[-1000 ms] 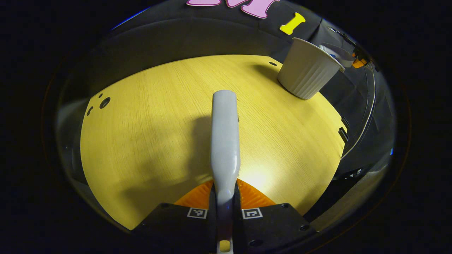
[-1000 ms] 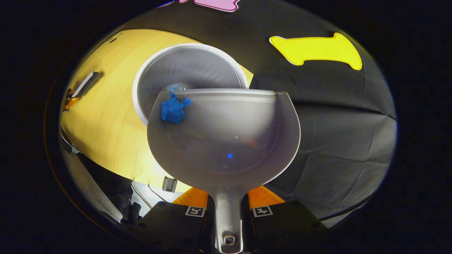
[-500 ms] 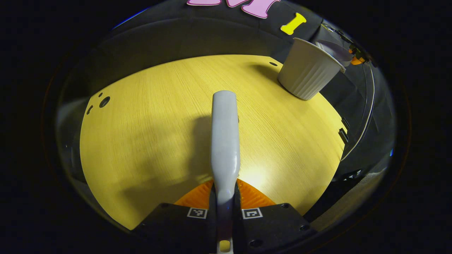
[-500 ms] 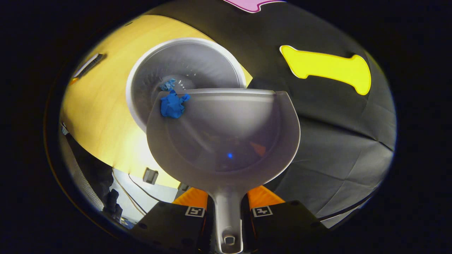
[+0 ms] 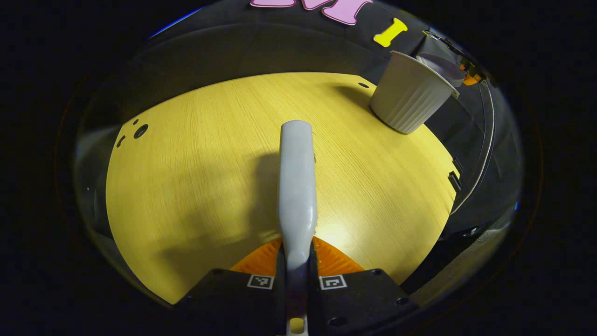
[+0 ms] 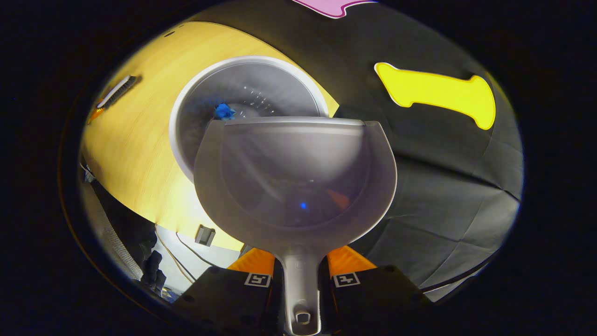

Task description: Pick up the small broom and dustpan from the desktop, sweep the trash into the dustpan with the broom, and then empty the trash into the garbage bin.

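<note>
Yellow wood-grain desktop (image 5: 196, 154) is seen against the booth's black cloth wall; on it, near the far right corner, stands the ribbed white garbage bin (image 5: 408, 100). In the right gripper view the dustpan (image 6: 295, 177) is held by its handle, the right gripper (image 6: 301, 270) being clamped on that handle from both sides; the pan's front lip is tipped over the open mouth of the garbage bin (image 6: 186, 140); the pan's bowl appears bare, and a blue scrap of trash (image 6: 224, 111) is seen inside the bin, just beyond the lip. In the left gripper view the small broom (image 5: 296, 186) is gripped at its handle, the left gripper (image 5: 296, 268) being closed upon it on both sides; the broom is held over the desktop, well apart from the bin. Sweeping and emptying are therefore judged done; whether any trash remains under the pan's lip cannot be told; setting the tools down may be all that is left.
</note>
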The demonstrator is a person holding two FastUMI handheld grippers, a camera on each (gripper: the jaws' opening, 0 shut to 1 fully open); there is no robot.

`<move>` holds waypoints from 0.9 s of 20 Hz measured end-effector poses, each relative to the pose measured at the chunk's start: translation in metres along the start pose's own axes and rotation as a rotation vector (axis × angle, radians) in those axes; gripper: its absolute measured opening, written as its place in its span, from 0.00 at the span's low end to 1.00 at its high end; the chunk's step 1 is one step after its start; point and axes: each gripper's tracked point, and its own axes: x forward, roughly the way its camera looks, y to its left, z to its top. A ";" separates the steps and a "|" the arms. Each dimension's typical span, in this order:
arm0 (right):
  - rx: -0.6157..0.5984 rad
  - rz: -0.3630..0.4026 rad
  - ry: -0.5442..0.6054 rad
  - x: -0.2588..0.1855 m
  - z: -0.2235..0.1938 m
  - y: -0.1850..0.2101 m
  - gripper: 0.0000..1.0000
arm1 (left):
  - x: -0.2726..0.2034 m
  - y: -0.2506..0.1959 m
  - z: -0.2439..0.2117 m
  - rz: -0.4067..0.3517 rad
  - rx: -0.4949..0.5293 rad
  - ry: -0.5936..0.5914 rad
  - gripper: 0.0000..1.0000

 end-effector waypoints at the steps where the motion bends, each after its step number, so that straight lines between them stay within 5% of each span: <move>1: 0.039 0.018 -0.018 0.001 -0.001 0.002 0.34 | 0.000 0.000 0.000 0.002 -0.001 0.000 0.21; 9: 0.474 0.139 -0.309 -0.011 -0.001 0.017 0.34 | -0.002 0.003 0.002 0.035 0.002 -0.005 0.21; 18: 0.458 0.286 -0.540 -0.087 0.019 0.085 0.29 | -0.018 0.006 0.001 0.058 -0.020 0.004 0.18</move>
